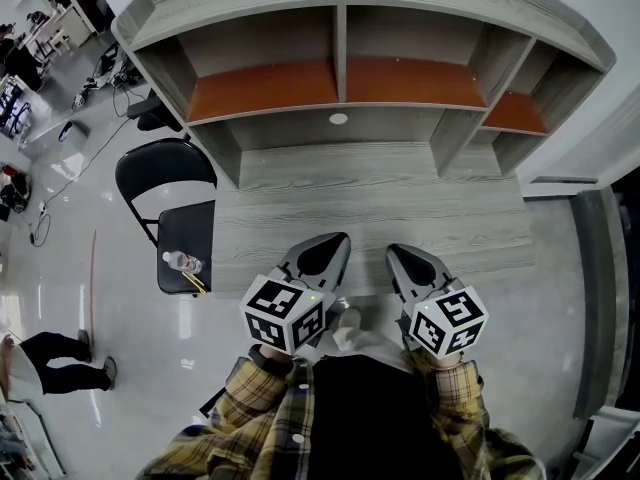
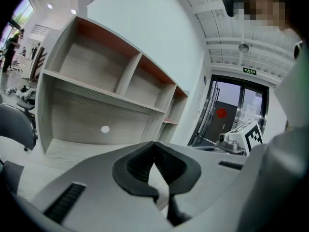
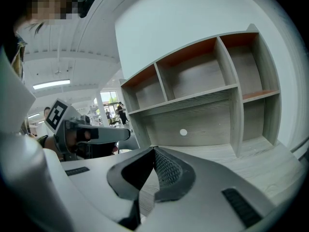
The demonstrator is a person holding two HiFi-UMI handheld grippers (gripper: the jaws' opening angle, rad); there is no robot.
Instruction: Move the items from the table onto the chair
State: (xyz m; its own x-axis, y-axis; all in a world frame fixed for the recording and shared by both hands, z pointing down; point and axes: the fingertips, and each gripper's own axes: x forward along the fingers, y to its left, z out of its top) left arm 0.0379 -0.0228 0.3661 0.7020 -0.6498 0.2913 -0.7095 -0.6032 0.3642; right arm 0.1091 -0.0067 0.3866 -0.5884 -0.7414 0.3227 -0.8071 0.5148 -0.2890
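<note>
- A clear bottle (image 1: 183, 261) lies on its side on the seat of the black chair (image 1: 189, 230), by the seat's near edge. Its long axis runs across the seat, and the pale end points away from the desk (image 1: 380, 213).
- Thin yellow sticks (image 1: 194, 282) lie touching or just beside the bottle. They slant toward the seat's near corner on the desk side. I cannot tell what they are.
- The chair stands just beside the desk's left end, its backrest on the far side.
- My left gripper (image 1: 337, 239) (image 2: 154, 146) hangs to the right of the chair, over the desk's near edge. Its jaws are pressed together with nothing between them.
- My right gripper (image 1: 394, 254) (image 3: 154, 152) is further from the chair, also closed tight and empty.
- Both grippers point at the shelf unit (image 1: 340, 78) on the desk.
</note>
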